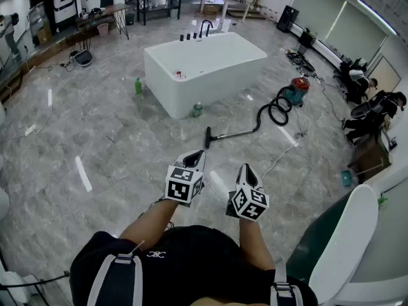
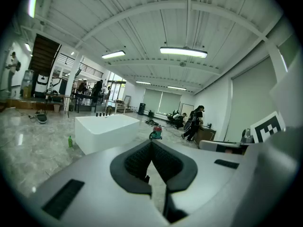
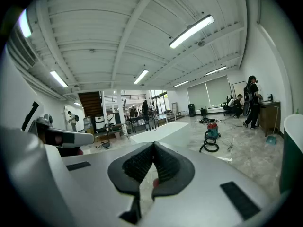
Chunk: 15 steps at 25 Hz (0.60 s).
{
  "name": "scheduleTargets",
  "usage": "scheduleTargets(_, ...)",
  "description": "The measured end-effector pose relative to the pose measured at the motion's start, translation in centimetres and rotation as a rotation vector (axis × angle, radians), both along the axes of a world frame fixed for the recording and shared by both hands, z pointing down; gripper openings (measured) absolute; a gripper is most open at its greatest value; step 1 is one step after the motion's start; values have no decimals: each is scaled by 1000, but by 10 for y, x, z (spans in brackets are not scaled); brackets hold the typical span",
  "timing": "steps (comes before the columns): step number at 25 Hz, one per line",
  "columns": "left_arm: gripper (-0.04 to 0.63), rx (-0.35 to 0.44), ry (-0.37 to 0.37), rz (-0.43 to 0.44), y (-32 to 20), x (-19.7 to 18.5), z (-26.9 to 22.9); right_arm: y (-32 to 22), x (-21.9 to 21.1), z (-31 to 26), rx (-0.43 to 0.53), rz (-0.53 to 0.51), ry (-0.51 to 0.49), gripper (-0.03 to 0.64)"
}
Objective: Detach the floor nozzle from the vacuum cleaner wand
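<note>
The vacuum cleaner lies on the marble floor ahead of me. Its red and teal canister point(image 1: 297, 89) trails a black coiled hose point(image 1: 275, 112) into a thin wand point(image 1: 234, 134). The wand ends in the dark floor nozzle point(image 1: 207, 137), beside the tub. My left gripper point(image 1: 195, 155) and right gripper point(image 1: 246, 169) are held side by side near my body, well short of the nozzle. Both are shut and hold nothing. The canister point(image 2: 155, 133) shows small beyond the closed left gripper point(image 2: 151, 144). The canister point(image 3: 212, 130) and the hose point(image 3: 209, 147) show past the closed right gripper point(image 3: 154, 145).
A white freestanding bathtub point(image 1: 204, 69) stands in the middle of the floor, with a green bottle point(image 1: 138, 86) at its left and a small container point(image 1: 197, 109) at its front. Cables lie around the canister. People sit at desks point(image 1: 366, 94) on the right. A white curved object point(image 1: 344, 247) stands near my right side.
</note>
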<state>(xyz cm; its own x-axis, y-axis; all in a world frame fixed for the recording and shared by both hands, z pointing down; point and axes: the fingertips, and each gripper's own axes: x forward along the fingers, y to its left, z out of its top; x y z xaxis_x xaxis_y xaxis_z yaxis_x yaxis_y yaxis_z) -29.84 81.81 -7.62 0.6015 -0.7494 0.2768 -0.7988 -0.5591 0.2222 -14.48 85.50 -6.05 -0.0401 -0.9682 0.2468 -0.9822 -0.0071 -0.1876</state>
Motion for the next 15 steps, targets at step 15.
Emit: scheduleTargets(15, 0, -7, -20, -3, -92, 26, 12, -102, 27, 8, 22, -11, -18, 5)
